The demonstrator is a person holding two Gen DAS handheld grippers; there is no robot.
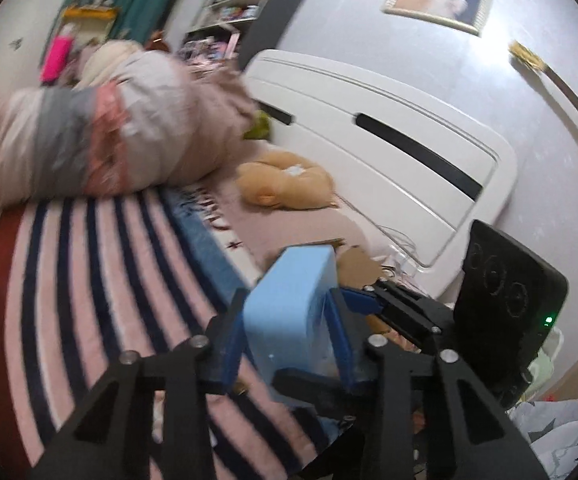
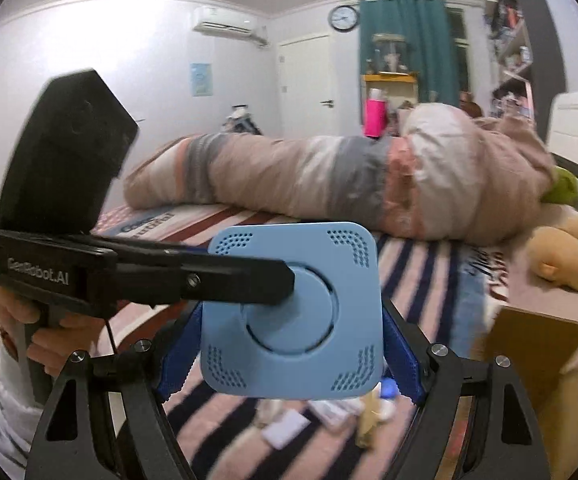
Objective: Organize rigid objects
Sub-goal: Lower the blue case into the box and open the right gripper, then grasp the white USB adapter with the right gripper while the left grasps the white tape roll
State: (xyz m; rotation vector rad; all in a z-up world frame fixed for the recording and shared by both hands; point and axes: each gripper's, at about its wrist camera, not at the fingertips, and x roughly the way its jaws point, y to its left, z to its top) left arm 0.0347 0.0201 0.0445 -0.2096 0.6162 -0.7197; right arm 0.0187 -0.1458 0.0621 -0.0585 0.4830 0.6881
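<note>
Both grippers grip one light-blue box (image 2: 293, 312), a flat square case with rounded corners, dotted vent patches at the corners and a round disc in the middle of its face.

The right gripper (image 2: 291, 344) pinches it across its full width, blue pads (image 2: 179, 354) pressed on the left and right edges, so the jaws stand wide. The left gripper (image 1: 289, 320) pinches it across its thin dimension, pads flat on the two broad faces, jaws narrow. In the right wrist view the left gripper reaches in from 9 o'clock, one finger lying over the disc; a hand (image 2: 45, 332) in a white sleeve holds its grip at 8 o'clock.

The box is held off the bed (image 1: 101, 264), whose cover is striped pink, navy and red.

Both views are motion-blurred. Small items lie on the cover at 6 o'clock under the box in the right wrist view, too smeared to name. A cardboard box (image 2: 537, 344) at 4 o'clock is cut off by the gripper arm.

A rolled quilt (image 2: 329, 184) lies across the bed at 12 o'clock. A tan plush toy (image 1: 285, 184) lies near the white headboard (image 1: 389, 152). A green thing peeks from behind the quilt, unclear.
</note>
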